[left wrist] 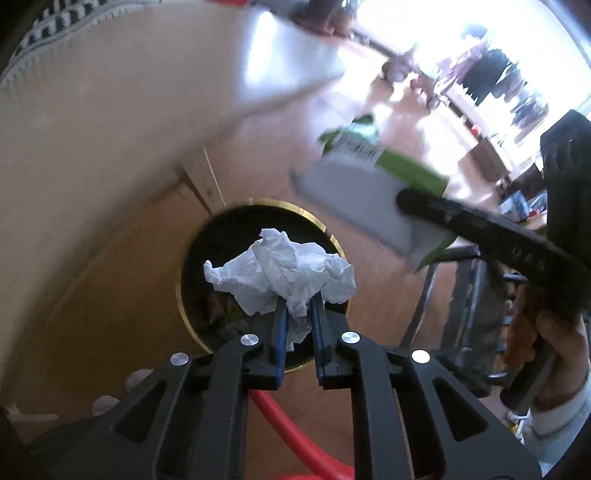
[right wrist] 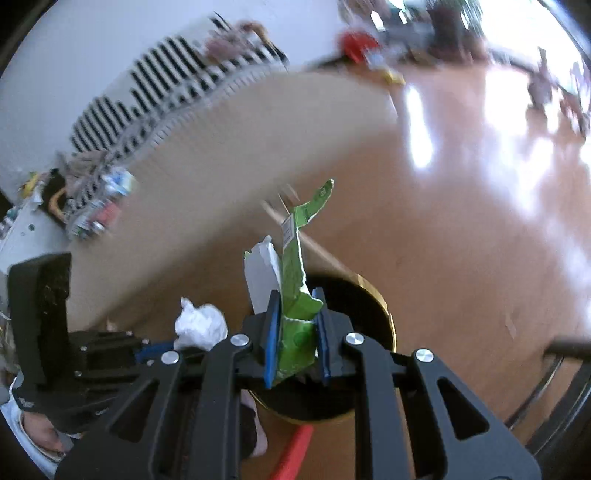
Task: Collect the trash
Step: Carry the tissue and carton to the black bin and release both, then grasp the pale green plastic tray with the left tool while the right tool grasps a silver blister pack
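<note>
Both claws loaded above the bin
Left gripper (left wrist: pixel 298 314) pinches crumpled tissue (left wrist: pixel 284 275); right gripper (right wrist: pixel 295 328) pinches green wrapper (right wrist: pixel 297 295); gold-rimmed bin (left wrist: pixel 184 295) holds dark scraps, beside beige sofa (left wrist: pixel 92 147).

The green wrapper (left wrist: pixel 373 173) looks smeared and fuzzy in the left wrist view, so its words can't be read. The white tissue (left wrist: pixel 284 275) covers much of the black bin (left wrist: pixel 192 266), and the stuff inside is too dark to name. The far room (right wrist: pixel 424 33) is a bright blur.
</note>
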`<state>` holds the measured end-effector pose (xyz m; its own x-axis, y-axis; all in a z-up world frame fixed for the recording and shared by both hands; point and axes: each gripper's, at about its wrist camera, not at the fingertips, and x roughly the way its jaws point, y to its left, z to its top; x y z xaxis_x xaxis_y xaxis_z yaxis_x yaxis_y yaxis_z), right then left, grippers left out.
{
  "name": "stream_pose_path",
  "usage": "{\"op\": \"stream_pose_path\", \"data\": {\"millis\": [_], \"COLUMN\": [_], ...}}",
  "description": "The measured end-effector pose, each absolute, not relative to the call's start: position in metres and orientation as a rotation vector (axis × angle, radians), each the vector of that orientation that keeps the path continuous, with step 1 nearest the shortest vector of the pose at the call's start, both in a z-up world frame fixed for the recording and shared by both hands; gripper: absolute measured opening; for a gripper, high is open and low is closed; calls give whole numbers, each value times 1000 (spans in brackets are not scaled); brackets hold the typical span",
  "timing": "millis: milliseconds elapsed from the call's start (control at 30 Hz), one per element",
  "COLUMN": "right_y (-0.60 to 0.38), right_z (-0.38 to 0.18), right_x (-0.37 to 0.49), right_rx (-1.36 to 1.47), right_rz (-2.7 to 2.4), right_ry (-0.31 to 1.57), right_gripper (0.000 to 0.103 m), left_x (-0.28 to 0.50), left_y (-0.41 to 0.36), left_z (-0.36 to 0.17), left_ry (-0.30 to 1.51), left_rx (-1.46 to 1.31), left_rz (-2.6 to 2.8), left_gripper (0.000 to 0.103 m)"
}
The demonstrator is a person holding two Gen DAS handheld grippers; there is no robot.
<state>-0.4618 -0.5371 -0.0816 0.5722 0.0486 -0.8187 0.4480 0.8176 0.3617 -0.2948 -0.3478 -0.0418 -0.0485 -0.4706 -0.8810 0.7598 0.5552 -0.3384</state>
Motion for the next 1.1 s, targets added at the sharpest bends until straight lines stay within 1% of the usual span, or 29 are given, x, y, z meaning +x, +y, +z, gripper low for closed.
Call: {"op": "stream_pose_path", "data": {"millis": [67, 167, 600, 633, 667, 700, 733, 767, 800, 900, 1000, 1100], "right_y": [-540, -541, -549, -550, -552, -554, -557, -560, -562, -572, -571, -557], "right_z": [-109, -123, -131, -132, -132, -130, -127, -120, -115, -93, -55, -25], "right_x": [-464, -466, -453, -452, -452, -453, -454, -457, -458, -465, -468, -451], "right_rx": [646, 658, 702, 719, 745, 752, 752, 750, 753, 732, 646, 551], "right_rz": [-255, -252, -254, -253, -257, -267, -285, -305, -308, -351, -379, -317], "right_ry": [985, 1003, 1022, 1023, 1012, 1003, 986, 951, 937, 872, 764, 701], "right_gripper": [18, 18, 18, 18, 23, 34, 86, 95, 97, 97, 97, 97], "left_x": [-293, -293, -302, -301, -301, -300, -298, -297, -297, -297, -293, -272], "left_y": [-355, -360, -372, -372, -371, -370, -368, -366, -366, -364, -352, -321], "left_z": [-68, -91, -101, -100, -100, -100, -99, -98, -97, -84, -47, 1], "left_ry": [1325, 1387, 1390, 1386, 1384, 1390, 1397, 1392, 1396, 1372, 1271, 1135], "left_rx": [291, 293, 309, 313, 317, 311, 282, 263, 260, 282, 279, 224], "left_rz": [-1006, -1005, -1001, -993, -968, -945, -918, -906, -918, -937, -934, -892], "left_gripper": [11, 11, 11, 14, 27, 46, 94, 97, 97, 97, 97, 97]}}
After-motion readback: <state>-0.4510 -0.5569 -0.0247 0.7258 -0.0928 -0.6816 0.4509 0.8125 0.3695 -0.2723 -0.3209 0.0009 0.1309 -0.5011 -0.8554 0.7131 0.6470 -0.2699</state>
